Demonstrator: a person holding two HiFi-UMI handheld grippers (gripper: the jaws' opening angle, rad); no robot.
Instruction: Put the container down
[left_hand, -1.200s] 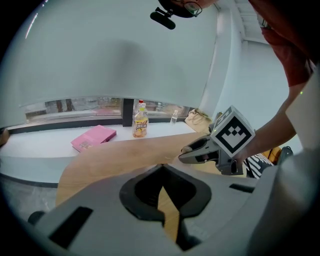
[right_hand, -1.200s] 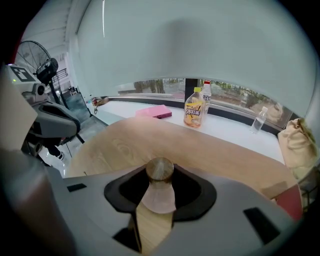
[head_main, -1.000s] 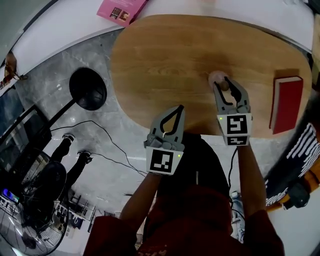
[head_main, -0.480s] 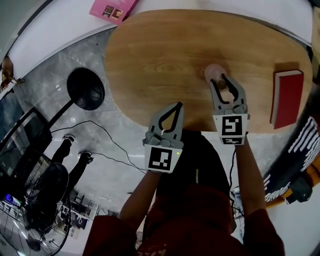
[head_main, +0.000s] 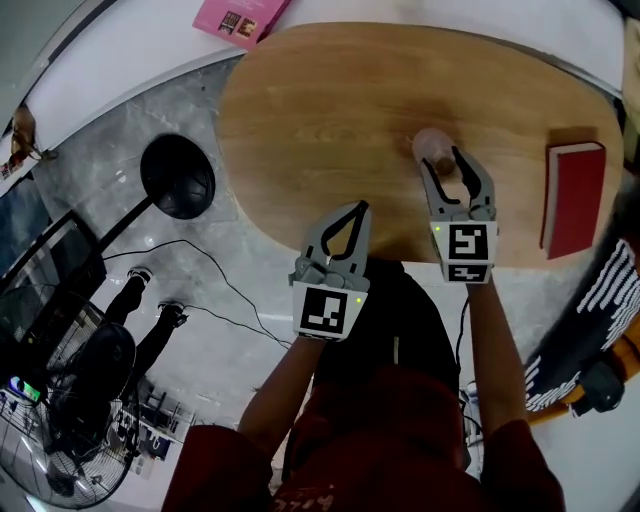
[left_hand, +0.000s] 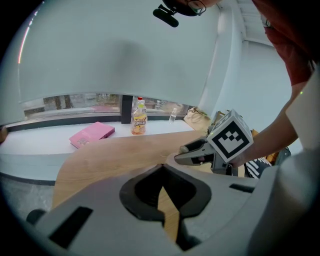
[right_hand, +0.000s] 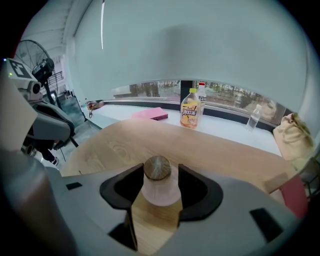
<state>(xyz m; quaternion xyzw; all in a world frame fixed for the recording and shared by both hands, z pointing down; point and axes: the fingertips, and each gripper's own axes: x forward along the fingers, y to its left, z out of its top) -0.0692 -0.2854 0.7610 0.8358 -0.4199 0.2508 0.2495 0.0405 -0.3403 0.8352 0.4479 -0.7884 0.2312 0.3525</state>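
The container (head_main: 430, 146) is a small frosted pinkish jar with a round wooden lid, standing upright on the oval wooden table (head_main: 330, 110). My right gripper (head_main: 443, 165) straddles it near the table's front edge. In the right gripper view the container (right_hand: 160, 187) sits between the fingers, and the jaws are opening, with a thin gap at the right pad (right_hand: 184, 175). The right gripper (right_hand: 160, 171) is level with the lid. My left gripper (head_main: 360, 207) hangs at the table's near edge, left of the right one, shut with nothing in it; in its own view the left gripper (left_hand: 161, 167) has its tips together.
A red book (head_main: 572, 195) lies at the table's right end. A pink book (head_main: 240, 18) and a yellow drink bottle (right_hand: 190, 112) rest on the white ledge beyond. A black lamp base (head_main: 178, 178), cables and a fan (head_main: 70, 400) are on the floor to the left.
My right gripper's jaws have spread wider around the container, which stays standing on the table. The left gripper has hardly moved.
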